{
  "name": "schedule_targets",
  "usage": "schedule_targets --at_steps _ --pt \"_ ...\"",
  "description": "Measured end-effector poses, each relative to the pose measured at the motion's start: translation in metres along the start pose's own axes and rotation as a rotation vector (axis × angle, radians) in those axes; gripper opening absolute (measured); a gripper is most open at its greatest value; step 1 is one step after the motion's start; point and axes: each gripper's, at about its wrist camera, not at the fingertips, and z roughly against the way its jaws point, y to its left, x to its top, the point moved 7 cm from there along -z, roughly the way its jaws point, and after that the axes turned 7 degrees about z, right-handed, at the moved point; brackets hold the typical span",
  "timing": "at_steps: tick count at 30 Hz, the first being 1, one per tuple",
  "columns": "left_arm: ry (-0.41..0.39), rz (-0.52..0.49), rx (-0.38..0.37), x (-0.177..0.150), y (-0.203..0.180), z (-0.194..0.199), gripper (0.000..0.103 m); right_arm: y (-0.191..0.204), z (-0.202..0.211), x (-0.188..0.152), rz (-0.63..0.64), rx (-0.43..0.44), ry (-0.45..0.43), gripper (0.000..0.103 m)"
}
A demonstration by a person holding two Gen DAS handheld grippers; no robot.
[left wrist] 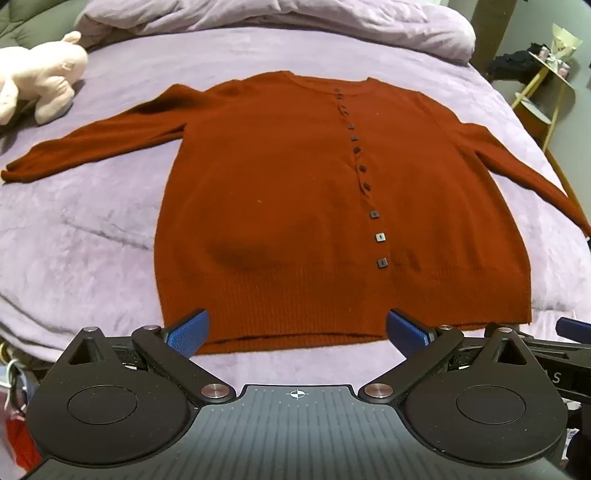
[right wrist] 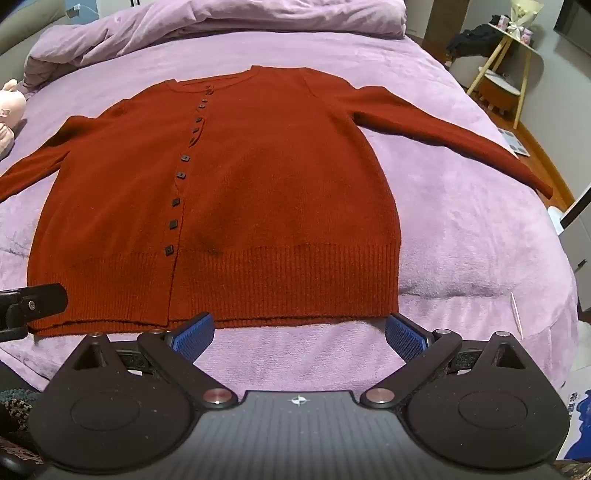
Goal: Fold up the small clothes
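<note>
Now we see rust-red cardigan (left wrist: 280,206) spread flat, buttoned, front up on lilac bedspread (left wrist: 81,229), sleeves out to both sides; our left gripper (left wrist: 297,334) over hem, jaws wide apart, holding nothing; our right gripper (right wrist: 300,334) just short of hem, equally wide, empty; pink plush toy (left wrist: 40,85) beyond left sleeve; rumpled duvet (left wrist: 280,18) at bed's far end

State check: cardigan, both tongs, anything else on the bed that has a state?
cardigan: unfolded, flat on the bed, front up, buttoned, both sleeves spread outward
left tongs: open, nothing between the pads, over the hem
right tongs: open, empty, just short of the hem
duvet: bunched at the far end of the bed
plush toy: lying on its side, apart from the cardigan
</note>
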Motion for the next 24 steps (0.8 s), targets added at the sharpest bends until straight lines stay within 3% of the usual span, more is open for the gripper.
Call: schedule_targets --at_steps 24 --pt "0.0 -0.004 0.031 0.0024 0.0004 0.002 0.103 0.0003 0.0011 0.0007 -0.001 0.004 -0.008 0.099"
